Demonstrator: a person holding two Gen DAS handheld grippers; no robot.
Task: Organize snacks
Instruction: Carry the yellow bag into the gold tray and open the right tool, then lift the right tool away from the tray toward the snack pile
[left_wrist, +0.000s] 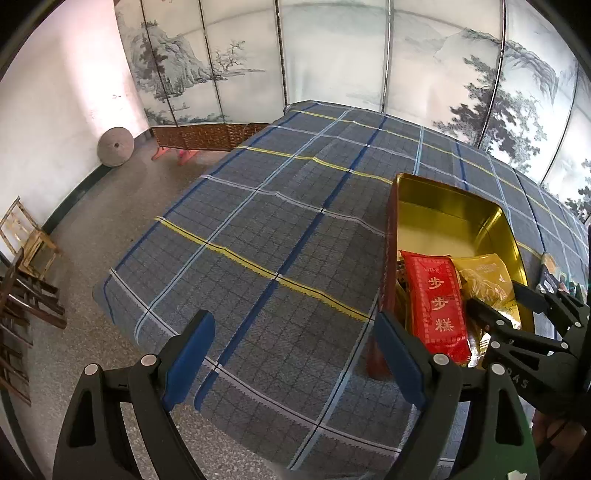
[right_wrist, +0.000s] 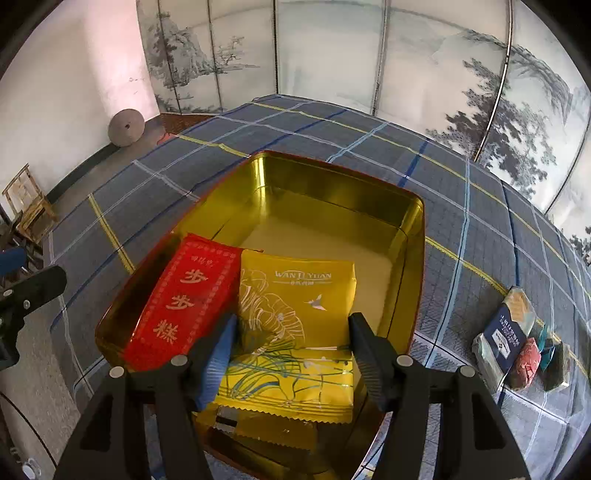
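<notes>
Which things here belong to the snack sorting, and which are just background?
Job:
gold tin
red snack pack, in the tin
yellow snack pack, in the tin, between the right gripper's open jaws
loose snack packs on the plaid cloth

Background:
painted screen
round stone
wooden chair

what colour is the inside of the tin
Shiny gold inside the tin, with a red outer rim; the right wrist view shows it best.

A folding screen (left_wrist: 332, 55) painted with misty mountains and pines spans the top of the frame. At left, a white wall (left_wrist: 55, 122), a round stone disc (left_wrist: 115, 147) leaning on it, speckled floor (left_wrist: 110, 221), and wooden chairs (left_wrist: 26, 236) at the far left edge.
</notes>
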